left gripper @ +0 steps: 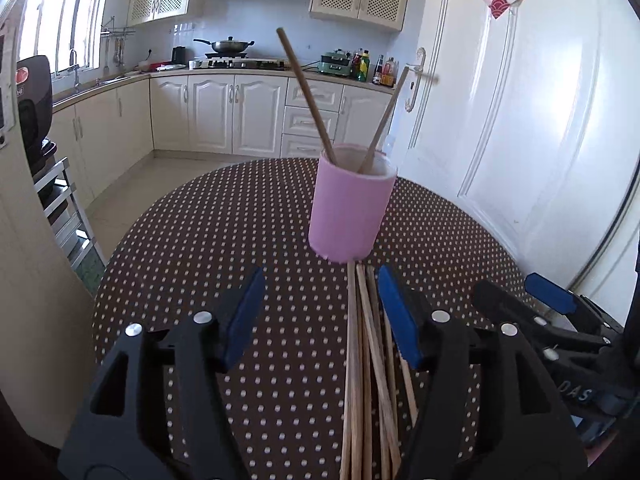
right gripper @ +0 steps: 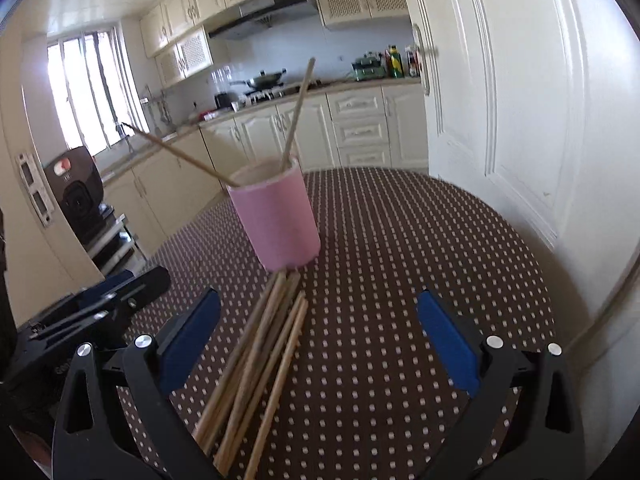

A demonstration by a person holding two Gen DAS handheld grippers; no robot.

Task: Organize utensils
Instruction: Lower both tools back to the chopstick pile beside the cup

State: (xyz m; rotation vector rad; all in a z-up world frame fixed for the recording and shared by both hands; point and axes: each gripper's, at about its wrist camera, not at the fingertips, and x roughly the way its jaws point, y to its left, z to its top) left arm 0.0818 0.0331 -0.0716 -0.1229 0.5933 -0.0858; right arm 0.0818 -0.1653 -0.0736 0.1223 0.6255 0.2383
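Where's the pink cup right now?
The pink cup stands mid-table in both wrist views, two chopsticks inside, at the far end of the loose chopstick pile.

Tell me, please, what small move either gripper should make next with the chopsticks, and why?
Probably lower the left gripper onto one stick at the near edge of the chopstick bundle and close on it. Its jaws stand open with nothing gripped, only two chopsticks stand in the pink cup, and the rest lie on the table. The right gripper is open too.
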